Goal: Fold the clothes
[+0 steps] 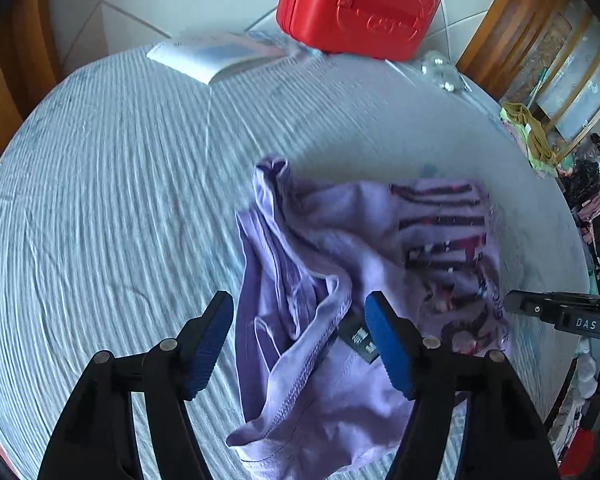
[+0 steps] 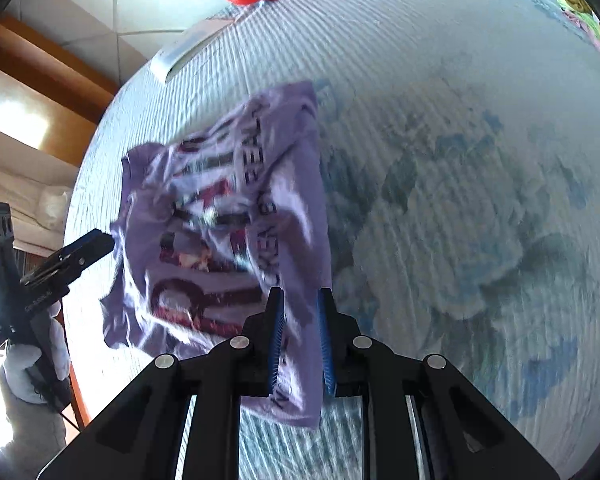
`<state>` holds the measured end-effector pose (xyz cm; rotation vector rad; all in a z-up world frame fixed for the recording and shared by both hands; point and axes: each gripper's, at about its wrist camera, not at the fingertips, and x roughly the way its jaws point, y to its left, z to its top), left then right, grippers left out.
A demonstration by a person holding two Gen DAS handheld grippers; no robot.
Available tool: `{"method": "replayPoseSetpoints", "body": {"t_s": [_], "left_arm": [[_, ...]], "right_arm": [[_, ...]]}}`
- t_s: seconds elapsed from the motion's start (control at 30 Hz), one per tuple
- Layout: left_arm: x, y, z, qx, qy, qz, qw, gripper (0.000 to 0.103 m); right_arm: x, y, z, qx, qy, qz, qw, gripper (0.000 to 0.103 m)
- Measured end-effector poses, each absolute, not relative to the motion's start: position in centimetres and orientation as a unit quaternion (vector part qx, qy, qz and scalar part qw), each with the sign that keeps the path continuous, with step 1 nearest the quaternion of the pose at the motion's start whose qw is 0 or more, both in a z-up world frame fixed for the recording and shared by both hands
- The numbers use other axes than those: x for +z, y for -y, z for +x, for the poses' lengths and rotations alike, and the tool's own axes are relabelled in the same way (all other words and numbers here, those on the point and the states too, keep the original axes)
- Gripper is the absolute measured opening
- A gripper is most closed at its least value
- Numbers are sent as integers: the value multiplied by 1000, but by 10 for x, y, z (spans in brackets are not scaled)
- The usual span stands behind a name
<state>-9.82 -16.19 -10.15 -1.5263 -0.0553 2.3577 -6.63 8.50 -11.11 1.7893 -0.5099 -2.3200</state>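
A lilac T-shirt (image 1: 340, 240) with dark red lettering lies crumpled on a round surface under a pale blue ribbed cover (image 1: 120, 200). My left gripper (image 1: 300, 304) is open just above the shirt's neckline, whose black label shows between the blue pads. It holds nothing. In the right wrist view the printed side of the shirt (image 2: 220, 208) is bunched and blurred. My right gripper (image 2: 300, 296) is shut on the shirt's near edge, and fabric hangs down between its pads. The right gripper's tip (image 1: 516, 304) shows at the shirt's right side. The left gripper (image 2: 100, 244) appears at the shirt's left.
A red hard case (image 1: 356, 8) stands at the far edge, next to a flat white booklet (image 1: 212, 54) and a small shiny object (image 1: 440, 70). Yellow-green clothes (image 1: 528, 136) lie at the right rim. Wooden furniture and tiled floor surround the surface, whose cover carries a blue floral print (image 2: 460, 200).
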Motion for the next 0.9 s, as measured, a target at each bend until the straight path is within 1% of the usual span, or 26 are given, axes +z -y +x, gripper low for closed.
{"method": "replayPoseSetpoints", "body": {"t_s": [0.1,0.17,0.2,0.23,0.27,0.47,0.6,0.67,0.7,0.73,0.83,0.9], "left_arm": [[-104,161,-97,827,18,-539,159,62],[-106,160,-97,827,16,-542,151,48],[-107,160,-97,826,15,-543,148,26],[-108,160,-97,826,13,-544,144,8],[-108,160,-97,826,12,-546,140,6],[-123,182,-97,817,19,-570,91,7],[-103,179,-89,833,40,-537,130,8],[-91,171,-88,841,36,-519,149,20],[-89,166,-89,842,34,-515,156,34],[-87,162,-89,843,32,-512,164,40],[-90,152,-94,838,25,-515,180,40],[-97,147,-99,832,27,-521,186,40]], "right_arm": [[-115,-82,-56,-772,172,607,82,17],[-115,-81,-47,-770,173,609,84,17],[-116,-80,-44,-769,172,610,85,17],[-117,-78,-42,-768,168,612,85,17],[-118,-76,-39,-768,164,614,86,17],[-126,-73,-38,-763,157,622,79,17],[-126,-74,-37,-762,159,622,79,17],[-122,-77,-36,-765,166,618,80,17],[-120,-78,-35,-766,169,615,80,17],[-117,-80,-33,-768,172,612,81,17],[-107,-84,-26,-774,180,601,86,18],[-107,-82,-23,-771,184,602,95,25]]}}
